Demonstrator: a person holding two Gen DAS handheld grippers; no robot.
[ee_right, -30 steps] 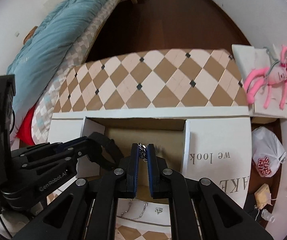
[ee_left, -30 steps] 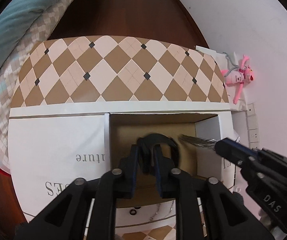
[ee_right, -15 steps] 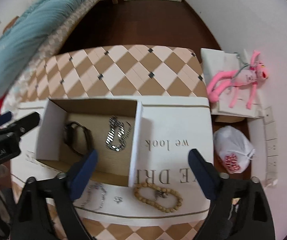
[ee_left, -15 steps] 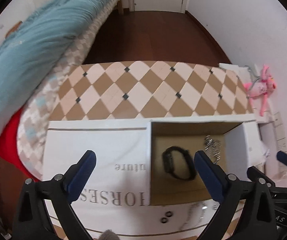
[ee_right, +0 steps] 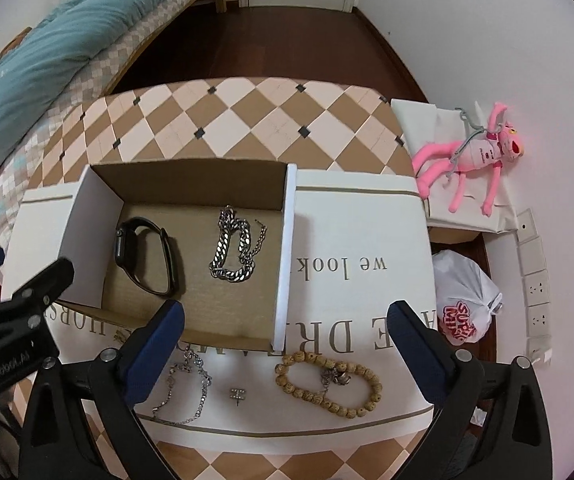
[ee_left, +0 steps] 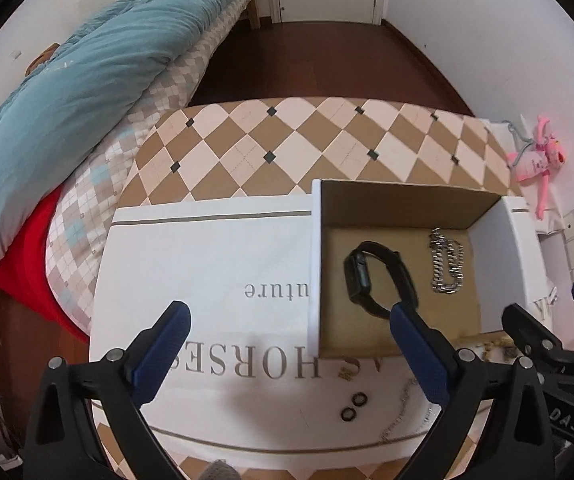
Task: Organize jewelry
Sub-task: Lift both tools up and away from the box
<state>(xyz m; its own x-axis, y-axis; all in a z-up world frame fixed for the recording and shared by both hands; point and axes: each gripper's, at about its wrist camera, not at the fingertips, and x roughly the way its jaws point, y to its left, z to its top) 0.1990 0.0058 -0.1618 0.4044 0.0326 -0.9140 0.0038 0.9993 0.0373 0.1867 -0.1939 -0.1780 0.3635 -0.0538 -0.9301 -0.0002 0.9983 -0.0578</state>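
An open cardboard box (ee_right: pixel 191 172) (ee_left: pixel 407 196) holds a black smartwatch (ee_right: pixel 143 256) (ee_left: pixel 379 276) and a thick silver chain (ee_right: pixel 233 246) (ee_left: pixel 447 266). In front of it on the white printed sheet (ee_right: pixel 359 240) lie a wooden bead bracelet (ee_right: pixel 329 384), a thin silver necklace (ee_right: pixel 185 390) and a small charm (ee_right: pixel 238 395). Two black rings (ee_left: pixel 353 407) lie on the sheet in the left wrist view. My left gripper (ee_left: pixel 287 350) is open and empty, raised before the box. My right gripper (ee_right: pixel 285 346) is open and empty above the box's front edge.
The sheet lies on a checkered brown and cream tabletop (ee_right: pixel 247 120). A bed with a teal duvet (ee_left: pixel 67 80) is on the left. A pink plush toy (ee_right: pixel 475 156) and a white plastic bag (ee_right: pixel 463 300) lie at the right by the wall.
Both grippers opened: the left let go of the smartwatch and the right let go of the silver chain, both into the box. Both grippers then pulled up and back.
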